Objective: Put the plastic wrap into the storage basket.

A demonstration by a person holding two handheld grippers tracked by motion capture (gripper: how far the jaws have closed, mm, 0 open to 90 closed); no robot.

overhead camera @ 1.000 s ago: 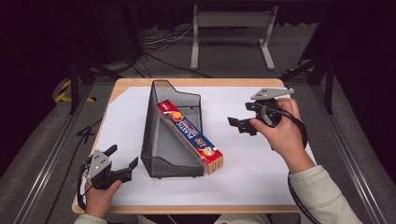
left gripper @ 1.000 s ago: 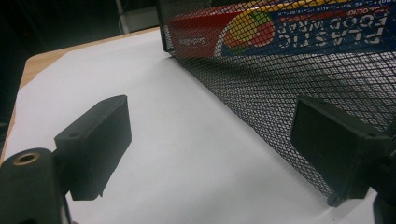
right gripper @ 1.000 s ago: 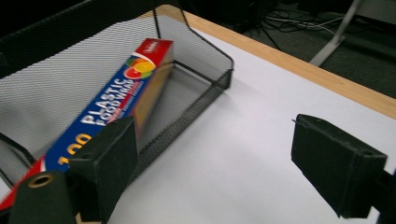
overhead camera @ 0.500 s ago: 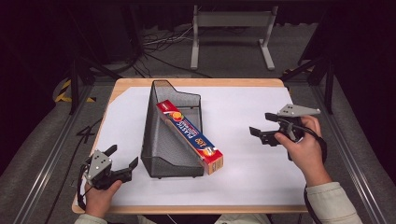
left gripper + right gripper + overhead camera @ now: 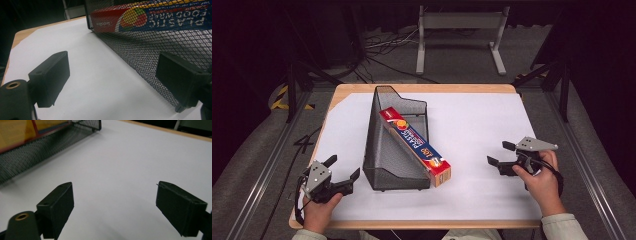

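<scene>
The box (image 5: 416,146) reads "PLASTIC FOOD WRAP"; it leans in the mesh basket (image 5: 384,150) at table centre. Left gripper (image 5: 343,174): jaws wide, empty, beside the basket. Right gripper (image 5: 502,156): jaws wide, empty, now lower and nearer the person than before.

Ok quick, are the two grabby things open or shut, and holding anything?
Left hand-held gripper: open, holding nothing.
Right hand-held gripper: open, holding nothing.

Black wire-mesh metal holder (image 5: 384,150) carrying glossy printed cardboard box (image 5: 414,142); matt white sheet (image 5: 477,130) covering wooden desk (image 5: 452,88).
</scene>
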